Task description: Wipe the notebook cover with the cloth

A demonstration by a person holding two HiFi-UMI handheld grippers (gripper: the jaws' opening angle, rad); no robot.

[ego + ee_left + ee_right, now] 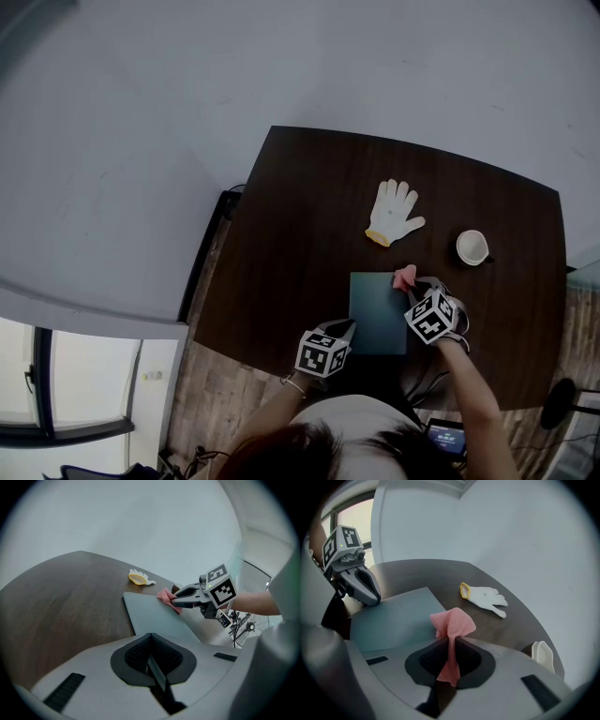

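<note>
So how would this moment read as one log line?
left gripper: shut on notebook corner | right gripper: shut on pink cloth at notebook's far right corner | white glove, cup: aside on table

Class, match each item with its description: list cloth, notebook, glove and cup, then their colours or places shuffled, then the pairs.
A cloth
B notebook
C glove
D cup

1 white, yellow cuff
2 pink, pinched in the right claw
3 white, right of the glove
4 teal, flat on the table

Pairs: A-2, B-4, C-1, D-3
</note>
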